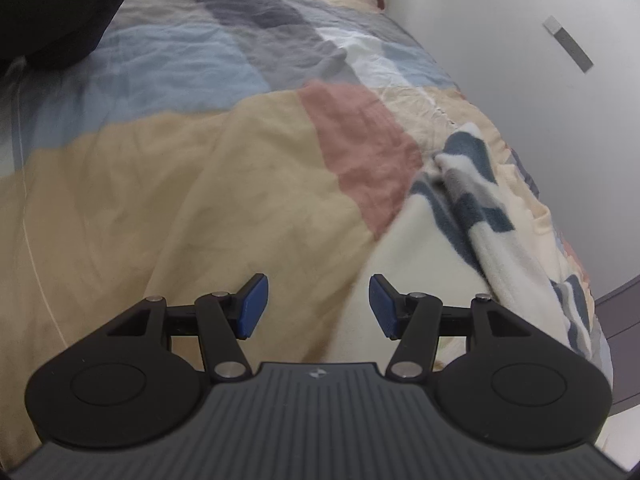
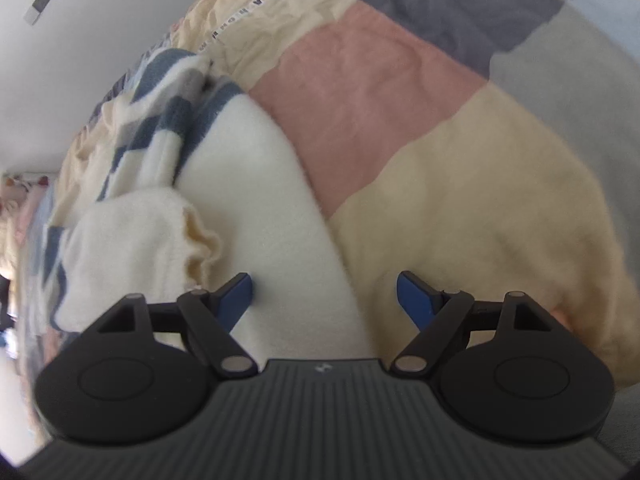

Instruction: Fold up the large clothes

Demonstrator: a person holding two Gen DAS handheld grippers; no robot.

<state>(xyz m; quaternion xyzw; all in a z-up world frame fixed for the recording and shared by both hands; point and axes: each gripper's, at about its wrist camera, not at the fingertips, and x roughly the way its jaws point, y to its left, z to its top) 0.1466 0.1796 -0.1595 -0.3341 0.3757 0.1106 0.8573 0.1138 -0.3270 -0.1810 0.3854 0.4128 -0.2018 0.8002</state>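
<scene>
Hovering over a bed, the left gripper [image 1: 318, 306] has its two blue pads [image 1: 253, 307] standing well apart with nothing between them. Below the gap lies the boundary where a cream fleece garment [image 1: 424, 240] meets the patchwork bedspread [image 1: 160, 184]; the pads press on neither. The garment, cream with dark blue and grey stripes, lies bunched along the right side of the left wrist view, close to the edge of the bed by a white wall [image 1: 520, 20]. A dark rounded shape [image 1: 52, 8] sits at the upper left of that view; what it is cannot be told.

The right gripper [image 2: 325, 300] also stands with its jaws wide apart and empty. Its left blue pad [image 2: 237, 300] hangs over the plain cream part of the garment [image 2: 256, 200], while its right pad is over the tan patch of the bedspread [image 2: 480, 200]. Whether the left pad touches the fleece cannot be told through the blur. Just left of that pad, a ruffled cuff or hem [image 2: 196, 240] of the garment folds back on itself, and the striped part [image 2: 160, 120] is heaped farther up toward the wall [image 2: 100, 20].
</scene>
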